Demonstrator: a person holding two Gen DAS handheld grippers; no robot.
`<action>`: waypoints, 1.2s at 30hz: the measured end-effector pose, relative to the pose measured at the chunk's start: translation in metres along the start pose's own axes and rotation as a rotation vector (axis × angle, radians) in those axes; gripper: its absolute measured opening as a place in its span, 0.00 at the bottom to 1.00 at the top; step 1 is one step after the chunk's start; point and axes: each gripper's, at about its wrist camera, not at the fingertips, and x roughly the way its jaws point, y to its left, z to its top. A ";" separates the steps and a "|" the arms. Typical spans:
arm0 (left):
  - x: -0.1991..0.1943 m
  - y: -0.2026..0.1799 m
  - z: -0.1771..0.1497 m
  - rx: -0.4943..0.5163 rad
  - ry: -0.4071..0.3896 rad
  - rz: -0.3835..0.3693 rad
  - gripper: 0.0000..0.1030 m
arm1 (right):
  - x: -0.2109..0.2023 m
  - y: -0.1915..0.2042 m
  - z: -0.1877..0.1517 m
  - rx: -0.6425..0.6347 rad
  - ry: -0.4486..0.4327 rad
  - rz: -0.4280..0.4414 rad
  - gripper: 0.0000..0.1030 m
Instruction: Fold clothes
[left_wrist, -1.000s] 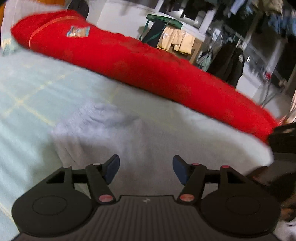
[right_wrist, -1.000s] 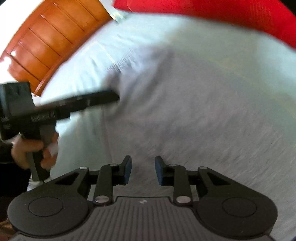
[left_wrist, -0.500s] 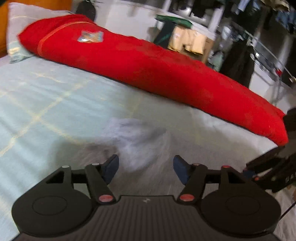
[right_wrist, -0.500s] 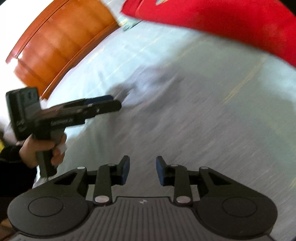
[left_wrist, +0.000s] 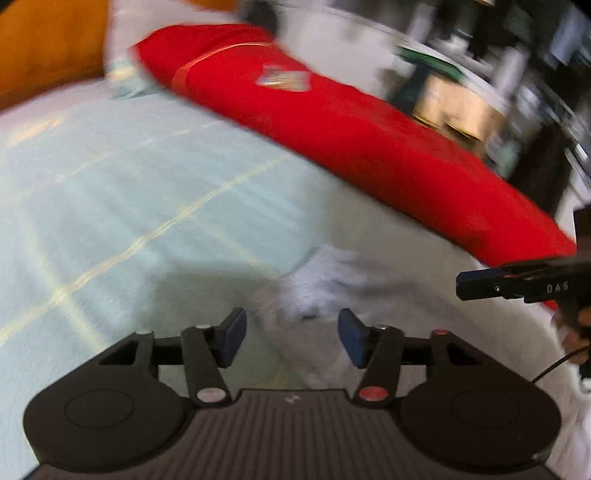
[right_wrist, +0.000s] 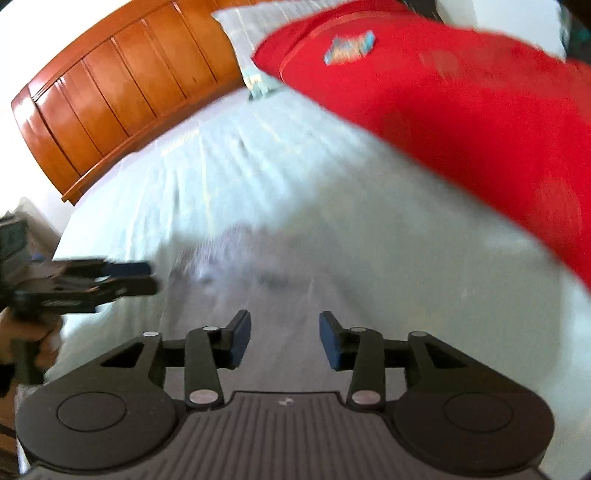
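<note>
A pale grey garment (left_wrist: 332, 284) lies spread on the bed, with a bunched corner just ahead of my left gripper (left_wrist: 291, 338). The left jaws are closing, with nothing pressed between the blue pads; the cloth lies below them. The right gripper (right_wrist: 285, 341) hovers over the flat grey garment (right_wrist: 295, 295). Its jaws are opening and hold nothing. Each gripper shows in the other's view: the right gripper (left_wrist: 461, 286) at the right edge, the left gripper (right_wrist: 151, 278) at the left edge, held by a hand. Both views are blurred.
A long red blanket (left_wrist: 369, 147) lies across the far side of the bed, on a pale green sheet (left_wrist: 110, 206). A wooden headboard (right_wrist: 110, 92) and a pillow (right_wrist: 251, 22) stand at the bed's head. Clothes racks and furniture fill the room behind.
The right jaws have spread wider and the left jaws have narrowed a little. Both views have swung and pulled back, so more of the headboard and sheet shows. The garment's corner looks bunched.
</note>
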 end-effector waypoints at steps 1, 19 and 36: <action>0.003 0.005 -0.002 -0.043 0.020 0.001 0.54 | 0.006 -0.004 0.007 -0.014 0.005 0.006 0.53; 0.045 0.002 0.003 -0.101 0.016 -0.050 0.09 | 0.075 -0.020 0.026 0.007 0.126 0.066 0.06; 0.043 -0.012 0.012 -0.001 0.002 -0.036 0.21 | 0.041 -0.035 0.038 -0.009 0.037 -0.066 0.28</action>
